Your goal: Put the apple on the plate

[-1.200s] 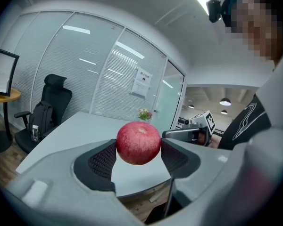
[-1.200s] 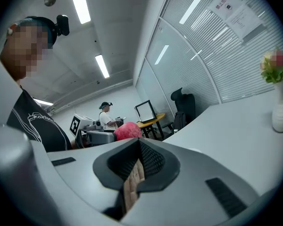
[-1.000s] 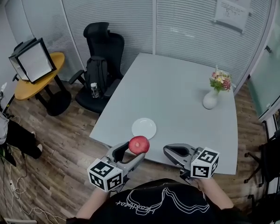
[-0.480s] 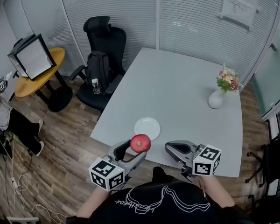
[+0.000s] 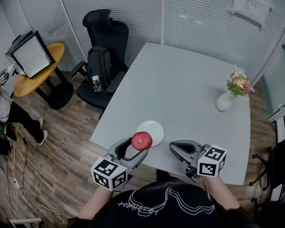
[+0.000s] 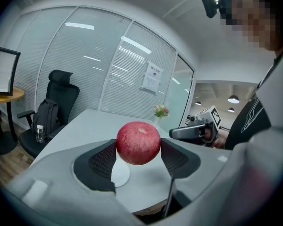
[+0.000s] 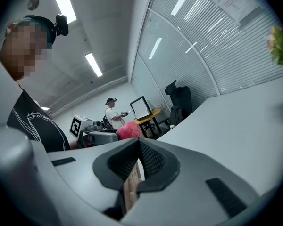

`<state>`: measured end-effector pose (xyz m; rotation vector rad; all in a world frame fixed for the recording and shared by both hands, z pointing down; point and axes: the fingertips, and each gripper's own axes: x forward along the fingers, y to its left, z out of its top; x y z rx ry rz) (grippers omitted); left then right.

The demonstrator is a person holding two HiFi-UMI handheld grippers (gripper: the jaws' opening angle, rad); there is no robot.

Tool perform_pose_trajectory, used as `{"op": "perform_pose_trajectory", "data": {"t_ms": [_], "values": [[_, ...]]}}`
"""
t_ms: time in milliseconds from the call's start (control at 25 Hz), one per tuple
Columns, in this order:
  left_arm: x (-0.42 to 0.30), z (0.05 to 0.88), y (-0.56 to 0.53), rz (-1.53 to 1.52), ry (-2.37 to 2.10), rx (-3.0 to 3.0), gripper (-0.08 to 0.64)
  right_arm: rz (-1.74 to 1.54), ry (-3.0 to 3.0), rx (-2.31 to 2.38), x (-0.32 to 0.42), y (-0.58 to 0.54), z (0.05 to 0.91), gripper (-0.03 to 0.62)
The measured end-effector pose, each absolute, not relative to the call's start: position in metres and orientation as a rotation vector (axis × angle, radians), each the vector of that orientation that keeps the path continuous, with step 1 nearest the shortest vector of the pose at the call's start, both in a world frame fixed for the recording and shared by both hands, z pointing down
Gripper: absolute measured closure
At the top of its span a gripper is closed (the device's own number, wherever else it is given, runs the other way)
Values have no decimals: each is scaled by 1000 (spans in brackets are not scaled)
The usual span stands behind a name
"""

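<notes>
A red apple (image 5: 141,140) is held above the table's near edge, with my left gripper (image 5: 140,143) shut on it. In the left gripper view the apple (image 6: 138,142) sits squeezed between both dark pads. The white plate (image 5: 150,127) lies bare on the grey table (image 5: 190,89), just beyond the apple and partly hidden by it; the plate (image 6: 120,172) shows below the apple in the left gripper view. My right gripper (image 5: 174,148) hovers to the right of the apple, shut with nothing in it (image 7: 138,150).
A white vase of flowers (image 5: 226,99) stands at the table's far right. Left of the table are a black office chair (image 5: 106,34) with a backpack (image 5: 97,66) and a bottle, a yellow round table (image 5: 35,70), and a person (image 5: 0,103).
The left gripper with the apple has edged a little nearer the plate. The right gripper has hardly moved. The head view has shifted slightly.
</notes>
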<state>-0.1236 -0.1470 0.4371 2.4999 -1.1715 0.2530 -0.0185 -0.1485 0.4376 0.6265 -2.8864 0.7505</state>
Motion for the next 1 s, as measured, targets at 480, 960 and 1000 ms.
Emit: {"op": "perform_pose_trajectory", "data": {"t_ms": [480,960,1000], "values": [[-117,477,-194,288,-1170,2464,256,826,-2842,701,-1,-180,459,583],[-108,548,-230,373,-1157,2385,256,886,-2779,771,23,-192,480,583],[-107,555,-232,387,-1155,2376,256,892,-2775,775,25,-193,482,583]]}}
